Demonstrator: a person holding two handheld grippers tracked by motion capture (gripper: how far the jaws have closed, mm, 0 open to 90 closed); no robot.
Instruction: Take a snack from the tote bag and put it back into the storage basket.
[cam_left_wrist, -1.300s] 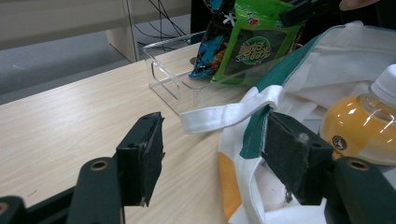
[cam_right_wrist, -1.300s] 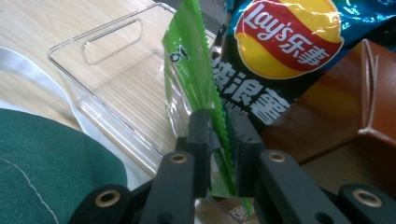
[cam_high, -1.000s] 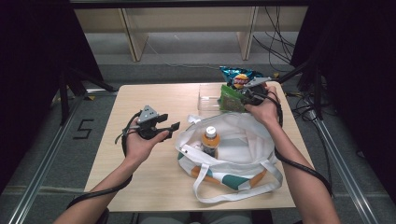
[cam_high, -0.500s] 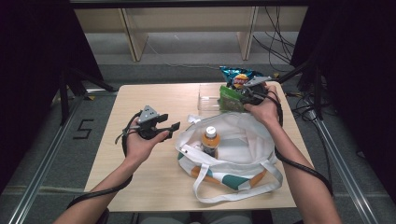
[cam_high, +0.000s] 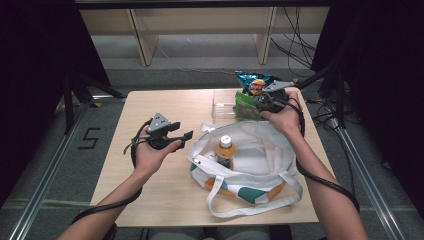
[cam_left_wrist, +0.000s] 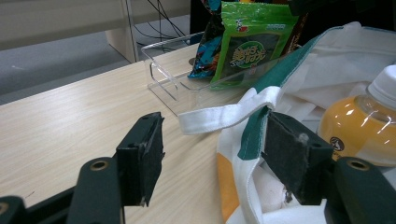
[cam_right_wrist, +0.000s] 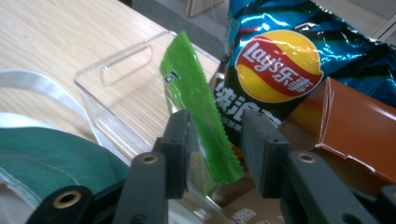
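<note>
While standing edge-on between the jaws of the right gripper, green snack packet rests upright in clear acrylic tray at the far right of the table. Right jaws just been opening: near pad against the packet's face, far pad off it with a visible gap, so no pinch. Serrated packet edge visible; front print in white and yellow script, seen in the left gripper view, too small to read.

Directly behind: blue and black crisp bag, red-and-yellow roundel reading "Lay's" followed by Chinese characters, further white Chinese characters below, partly hidden. Beside it, brown carton, no legible text.

Nearer the person: white tote bag with green and orange panels, mouth open, handles loose. Inside, orange drink bottle with white cap, upright; dark round emblem on its label, unreadable.

Left gripper held above the table left of the bag, jaws spread wide, nothing between the pads.

Floor marking left of the table: black figure "5".
</note>
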